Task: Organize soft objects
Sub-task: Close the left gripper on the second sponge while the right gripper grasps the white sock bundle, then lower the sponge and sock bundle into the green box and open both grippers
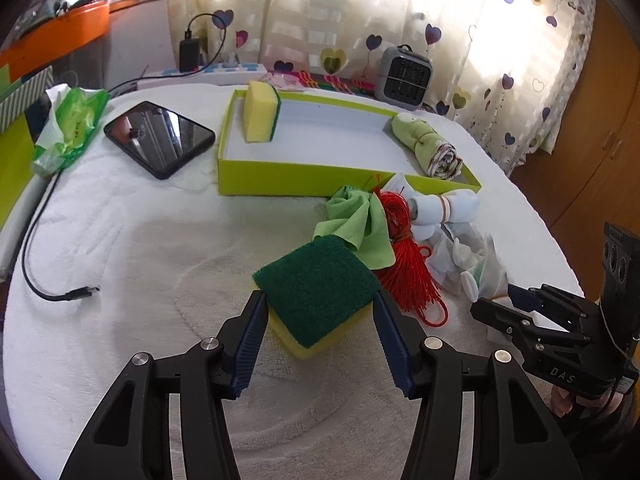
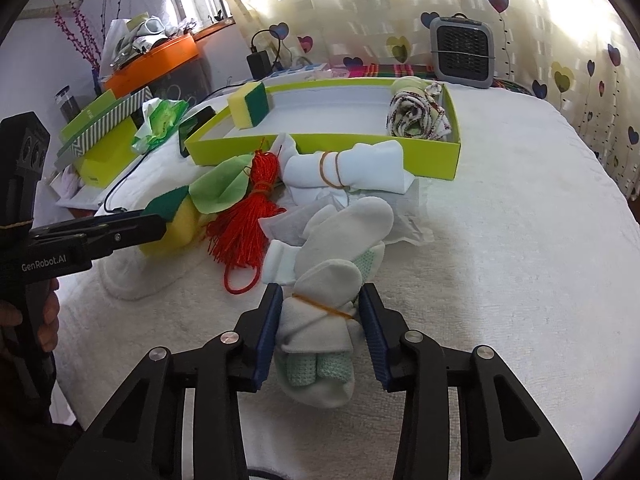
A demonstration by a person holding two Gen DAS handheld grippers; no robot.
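Observation:
A green-topped yellow sponge (image 1: pixel 316 280) lies on the white towel-covered table, and my left gripper (image 1: pixel 318 296) has both blue pads against its sides. My right gripper (image 2: pixel 320 288) is shut on a white sock bundle (image 2: pixel 316 320) tied with a rubber band. Between the two lie a light green cloth (image 1: pixel 360 220), a red cord bundle (image 1: pixel 404 264) and a second banded white sock roll (image 2: pixel 352 172). Behind them the lime green box (image 1: pixel 280 176) holds an upright sponge (image 1: pixel 260 112) at its left end and a rolled patterned cloth (image 1: pixel 432 144) at its right end.
A black phone (image 1: pixel 160 136), a green wipes pack (image 1: pixel 72 120) and a loose black cable (image 1: pixel 60 292) lie at the left. A small grey fan heater (image 1: pixel 404 76) stands behind the box by the curtain. The table's rounded edge runs along the right.

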